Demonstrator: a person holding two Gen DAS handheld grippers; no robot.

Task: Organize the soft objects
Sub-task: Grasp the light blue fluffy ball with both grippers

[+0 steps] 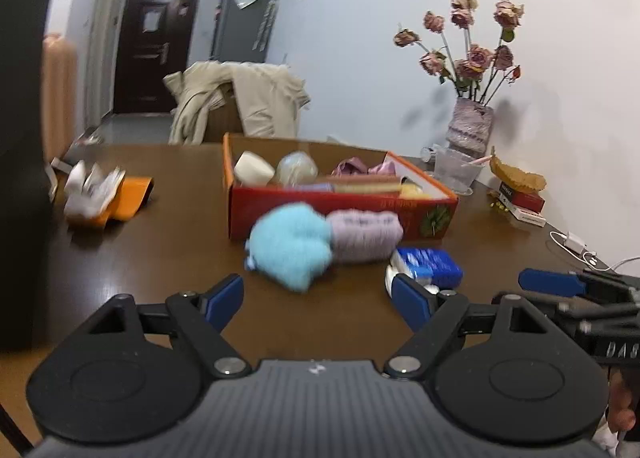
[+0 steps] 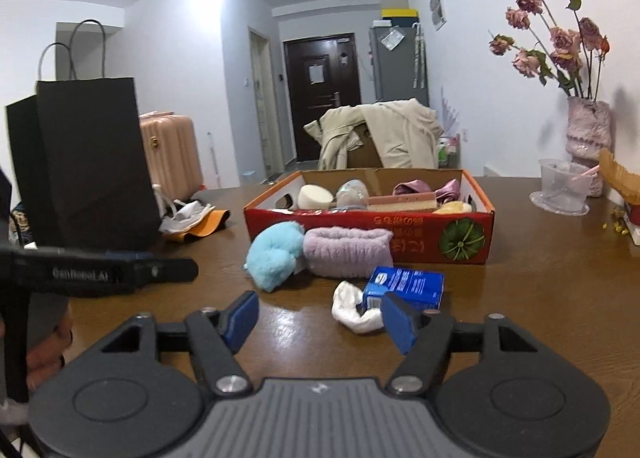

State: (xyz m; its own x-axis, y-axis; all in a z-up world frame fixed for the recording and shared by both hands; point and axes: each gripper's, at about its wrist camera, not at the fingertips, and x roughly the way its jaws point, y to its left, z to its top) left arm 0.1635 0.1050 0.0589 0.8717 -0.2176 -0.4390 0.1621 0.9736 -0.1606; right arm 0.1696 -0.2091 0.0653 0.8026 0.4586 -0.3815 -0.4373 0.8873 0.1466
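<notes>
We are holding both grippers low over the brown desk, pointing toward the red cardboard box that is sitting near the middle. The left gripper is keeping its 2 blue fingers spread wide with nothing between them, only bare desk showing in the gap. The right gripper is likewise holding its fingers spread apart and is gripping nothing. Just ahead of us, a fluffy light-blue cloth is lying against a rolled lavender towel, and both are resting on the desk touching the front wall of the box. Nearer to us, a blue packet is lying flat beside a crumpled white sock, which is sitting right in front of the right gripper's right finger. Inside the box we are seeing a cream round sponge, a clear wrapped ball, a pink and yellow layered sponge and some shiny pink fabric. To the left, a black paper bag is standing upright, with an orange and white bundle lying beside it. At the far right, a vase of dried roses is standing by the wall.
</notes>
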